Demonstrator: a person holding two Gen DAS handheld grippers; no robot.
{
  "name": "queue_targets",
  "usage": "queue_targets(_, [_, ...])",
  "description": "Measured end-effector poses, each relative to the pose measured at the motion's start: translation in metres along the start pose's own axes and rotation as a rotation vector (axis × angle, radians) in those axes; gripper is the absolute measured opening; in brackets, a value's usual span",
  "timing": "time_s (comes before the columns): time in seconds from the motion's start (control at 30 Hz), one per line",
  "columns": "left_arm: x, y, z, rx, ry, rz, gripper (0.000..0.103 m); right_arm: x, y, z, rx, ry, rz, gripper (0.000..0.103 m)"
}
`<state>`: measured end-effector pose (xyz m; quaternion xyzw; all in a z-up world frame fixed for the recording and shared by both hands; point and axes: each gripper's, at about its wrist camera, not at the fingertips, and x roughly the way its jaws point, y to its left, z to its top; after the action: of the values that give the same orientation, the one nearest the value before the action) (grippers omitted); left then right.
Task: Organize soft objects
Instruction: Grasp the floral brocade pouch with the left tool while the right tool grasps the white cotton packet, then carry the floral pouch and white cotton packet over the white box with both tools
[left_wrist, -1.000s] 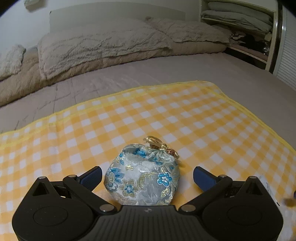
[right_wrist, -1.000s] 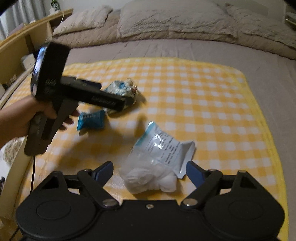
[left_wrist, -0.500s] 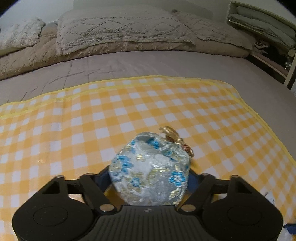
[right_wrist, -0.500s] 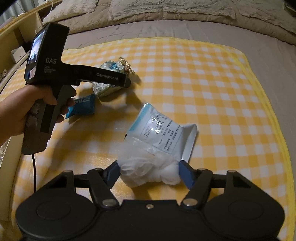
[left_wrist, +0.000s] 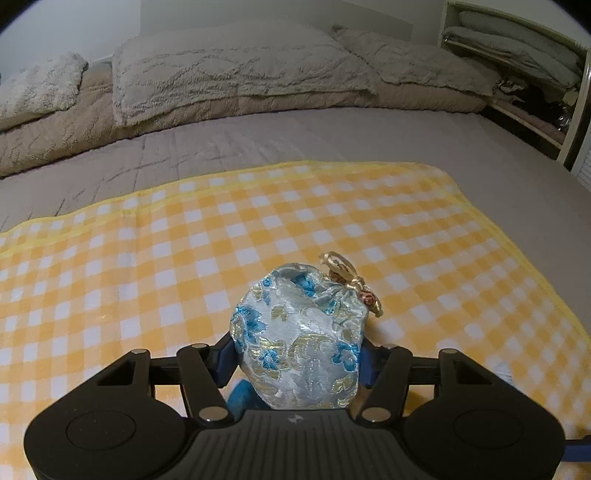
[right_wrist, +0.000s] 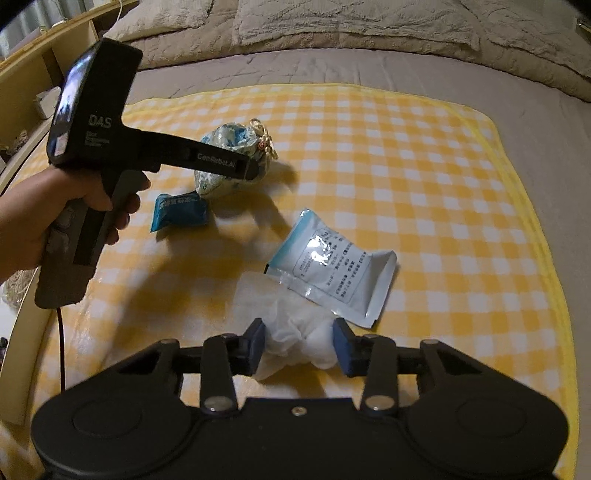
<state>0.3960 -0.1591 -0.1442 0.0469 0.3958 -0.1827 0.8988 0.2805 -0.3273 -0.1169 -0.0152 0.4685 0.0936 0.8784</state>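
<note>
My left gripper (left_wrist: 295, 360) is shut on a silver brocade pouch (left_wrist: 301, 332) with blue flowers and a gold tie, held above the yellow checked blanket (left_wrist: 147, 258). The pouch (right_wrist: 229, 142) and the left gripper (right_wrist: 251, 168) also show in the right wrist view. My right gripper (right_wrist: 299, 341) is shut on a white gauzy bundle (right_wrist: 295, 328) that sticks out of a clear labelled plastic packet (right_wrist: 332, 269) lying on the blanket (right_wrist: 424, 166). A small blue packet (right_wrist: 179, 210) lies under the pouch; it also shows in the left wrist view (left_wrist: 242, 397).
The blanket lies on a grey bed (left_wrist: 332, 147) with beige pillows (left_wrist: 229, 77) at the head. A wooden shelf unit (right_wrist: 33, 85) runs along the left side. An open shelf with folded bedding (left_wrist: 517, 66) stands at the far right.
Both grippers have closed from open: the left on the brocade pouch, now lifted off the blanket, and the right on the white bundle.
</note>
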Motion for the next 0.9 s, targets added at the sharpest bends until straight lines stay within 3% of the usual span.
queue_targets(0.17, [-0.03, -0.006, -0.004, 0.007, -0.014, -0.019, 0.061, -0.011, 0.001, -0.007, -0.005, -0.01, -0.003, 0.034])
queue_targets(0.2, [-0.035, -0.007, -0.005, 0.009, -0.017, -0.021, 0.061, -0.014, 0.001, -0.008, -0.005, -0.014, -0.003, 0.031])
queue_targets(0.23, [-0.041, -0.008, -0.006, 0.011, -0.02, -0.022, 0.061, -0.017, 0.002, -0.009, -0.004, -0.018, -0.006, 0.019])
queue_targets(0.37, [-0.063, -0.01, -0.012, 0.014, -0.022, -0.028, 0.061, -0.027, 0.004, -0.011, 0.008, -0.038, -0.01, 0.009])
queue_targets(0.43, [-0.075, -0.011, -0.016, 0.021, -0.025, -0.03, 0.061, -0.032, 0.007, -0.014, 0.008, -0.045, -0.016, 0.009])
queue_targets(0.47, [-0.081, -0.011, -0.017, 0.024, -0.026, -0.031, 0.061, -0.034, 0.008, -0.015, 0.014, -0.048, -0.012, 0.011])
queue_targets(0.5, [-0.086, -0.011, -0.019, 0.026, -0.028, -0.032, 0.061, -0.034, 0.007, -0.017, 0.026, -0.049, -0.003, 0.022])
queue_targets(0.53, [-0.093, -0.011, -0.022, 0.028, -0.029, -0.032, 0.061, -0.034, 0.006, -0.018, 0.047, -0.053, -0.005, 0.041])
queue_targets(0.6, [-0.103, -0.01, -0.027, 0.029, -0.031, -0.032, 0.061, -0.032, 0.004, -0.019, 0.094, -0.057, -0.018, 0.056])
queue_targets(0.73, [-0.121, -0.007, -0.033, 0.028, -0.028, -0.034, 0.061, -0.018, 0.006, -0.018, 0.139, -0.037, 0.01, 0.069])
queue_targets(0.9, [-0.141, -0.003, -0.04, 0.026, -0.03, -0.038, 0.061, 0.008, 0.014, -0.017, 0.101, 0.03, -0.025, 0.073])
